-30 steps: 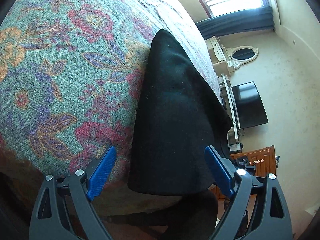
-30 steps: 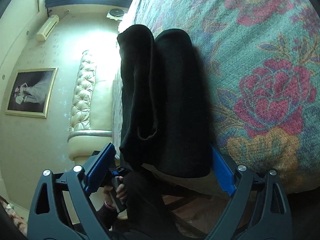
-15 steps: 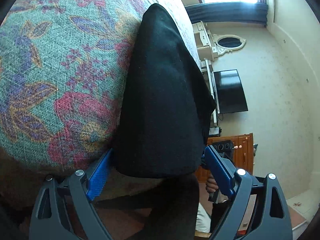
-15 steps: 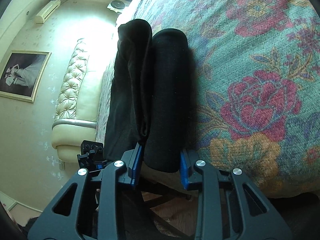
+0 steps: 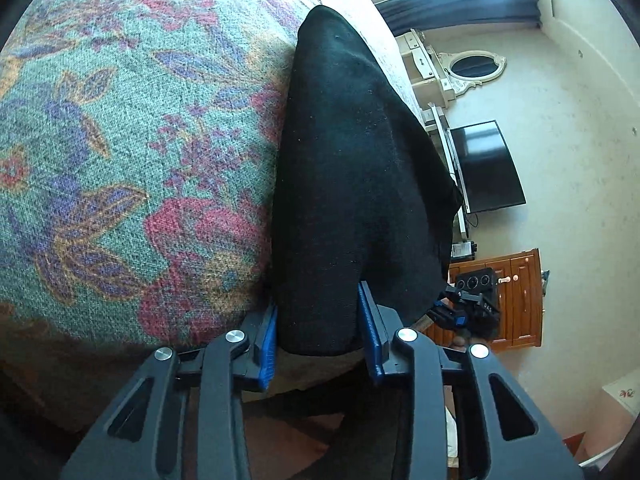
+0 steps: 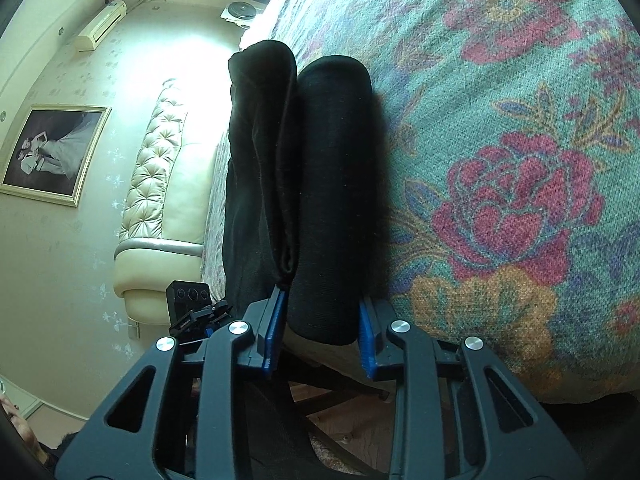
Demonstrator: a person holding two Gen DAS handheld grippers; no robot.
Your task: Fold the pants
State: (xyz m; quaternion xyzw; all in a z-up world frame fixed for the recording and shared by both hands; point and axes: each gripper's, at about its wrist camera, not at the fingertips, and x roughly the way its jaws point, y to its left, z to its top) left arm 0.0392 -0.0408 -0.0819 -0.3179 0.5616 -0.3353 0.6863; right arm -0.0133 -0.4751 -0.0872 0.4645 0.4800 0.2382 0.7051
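Two grippers grip the near end of the black pants (image 5: 352, 184), which lie on the floral bedspread (image 5: 120, 160) at the bed's edge. Nearest us, the left gripper (image 5: 320, 332) has its blue jaws clenched on the near hem, cloth filling the gap between them; the right gripper (image 6: 322, 330) likewise has its jaws clamped on a thick rolled portion of the same end. We judge neither hand nearer than the other (both sit right at the hem).

From the jaws the pants run straight ahead, their long axis along each gripper's line of sight, the far end tapering toward the window side of the room. In the right view the pants (image 6: 332, 184) show as two stacked folds side by side, so a lengthwise fold looks done. The coming move, we judge, is to carry this near end forward over the far one, along that axis. Beyond stand a padded headboard (image 6: 156, 184) and a television (image 5: 488, 168).
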